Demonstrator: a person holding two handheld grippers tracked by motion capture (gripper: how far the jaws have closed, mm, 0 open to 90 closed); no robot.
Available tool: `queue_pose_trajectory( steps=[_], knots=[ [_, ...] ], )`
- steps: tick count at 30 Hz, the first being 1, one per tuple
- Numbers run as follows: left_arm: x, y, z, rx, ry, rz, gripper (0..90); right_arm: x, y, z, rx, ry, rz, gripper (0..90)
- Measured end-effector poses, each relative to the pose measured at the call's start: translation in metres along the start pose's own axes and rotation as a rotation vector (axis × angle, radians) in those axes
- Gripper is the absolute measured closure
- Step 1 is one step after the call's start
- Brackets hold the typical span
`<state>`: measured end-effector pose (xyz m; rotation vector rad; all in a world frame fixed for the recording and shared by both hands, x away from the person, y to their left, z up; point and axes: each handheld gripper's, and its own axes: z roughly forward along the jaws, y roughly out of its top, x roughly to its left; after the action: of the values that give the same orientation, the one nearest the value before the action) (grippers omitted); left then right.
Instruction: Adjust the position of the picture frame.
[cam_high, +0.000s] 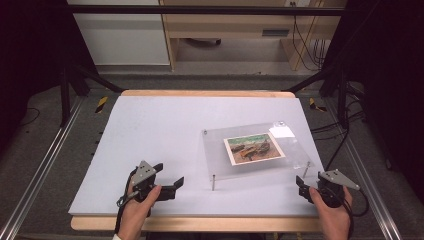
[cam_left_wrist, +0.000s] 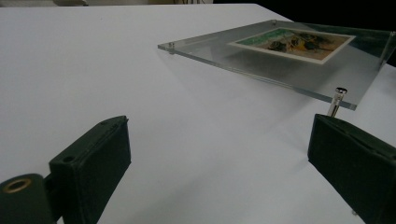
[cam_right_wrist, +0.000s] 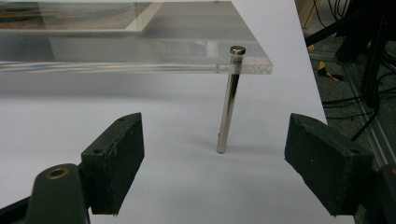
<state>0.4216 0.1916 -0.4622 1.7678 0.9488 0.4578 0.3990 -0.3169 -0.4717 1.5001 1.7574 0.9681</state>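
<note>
Acrylic frame (cam_high: 255, 150): a clear plate with a printed picture (cam_high: 253, 148) in it, raised on thin metal legs, at about four o'clock on the white surface (cam_high: 150, 135).
Left gripper (cam_high: 172, 184): near the front edge at seven o'clock, fingers (cam_left_wrist: 93, 163) spread wide, holding nothing, well apart from the plate.
Right gripper (cam_high: 301, 184): at five o'clock, fingers (cam_right_wrist: 116, 161) wide open and empty, aimed at the near right leg (cam_right_wrist: 229, 100).
Step in hand: I judge it an approach to the plate's near right corner.
Doing it well: come in low and level, centre the leg between the fingers, and avoid knocking the plate sideways.
Right gripper view: shows the leg's foot resting on the surface, and the plate's edge thickness.
High view: shows the whole plate and both hands.
</note>
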Motion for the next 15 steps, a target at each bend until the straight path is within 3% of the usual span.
queue_pose_trajectory(
  steps=[6, 15],
  knots=[
    [-0.011, -0.001, 0.003, 0.019, -0.028, 0.048, 5.2, -0.005, -0.001, 0.005, 0.012, -0.011, 0.026, 21.0],
    [-0.028, -0.003, 0.009, 0.038, -0.069, 0.090, 5.2, -0.013, 0.000, 0.012, 0.005, -0.009, 0.039, 28.4]
  ],
)
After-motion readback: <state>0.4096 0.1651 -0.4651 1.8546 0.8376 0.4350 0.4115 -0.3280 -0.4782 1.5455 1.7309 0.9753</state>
